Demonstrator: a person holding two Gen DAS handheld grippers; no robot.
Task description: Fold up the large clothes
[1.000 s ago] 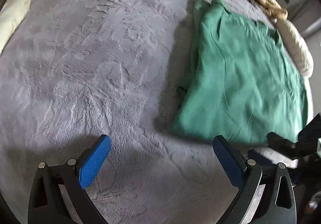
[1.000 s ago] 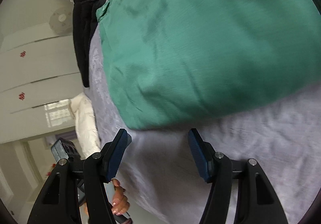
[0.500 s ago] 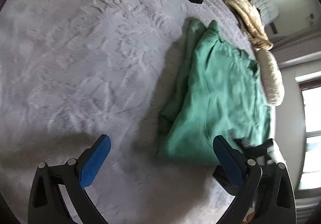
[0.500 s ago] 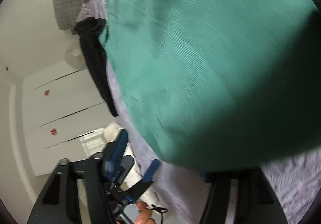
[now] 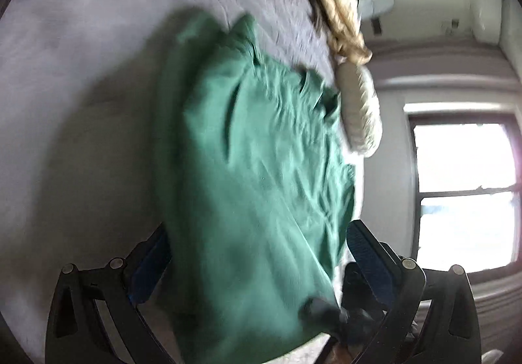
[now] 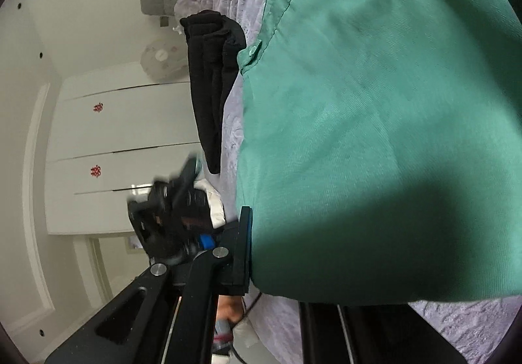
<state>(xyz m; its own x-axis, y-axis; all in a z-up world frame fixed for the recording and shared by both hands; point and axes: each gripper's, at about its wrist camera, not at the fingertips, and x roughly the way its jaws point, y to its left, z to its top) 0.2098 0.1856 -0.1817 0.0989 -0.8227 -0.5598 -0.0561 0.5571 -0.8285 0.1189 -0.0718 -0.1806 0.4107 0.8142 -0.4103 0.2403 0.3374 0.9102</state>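
Blown-out window [image 5: 463, 194] glare; left view motion-blurred, perhaps backlit, fisheye-warped.

- Bed [image 5: 81, 76], grey textured cover.
- Green garment [image 5: 257, 168], lying on the cover.
- Black clothes [image 6: 212, 76], near the edge.
- Cream and yellow knitted items [image 5: 359, 109], along the far side.

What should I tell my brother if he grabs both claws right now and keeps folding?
Left claw: open, its fingers on either side of the green shirt's near edge, not pinching it.
Right claw: the shirt covers the gap between its fingers, so I cannot tell if it grips.
The shirt lies partly folded on the grey blanket, near the bed's window side. A black garment and a beige bundle lie further up the bed.
Done: the shirt looks folded narrower.
Left: probably close on the near edge and fold it over.
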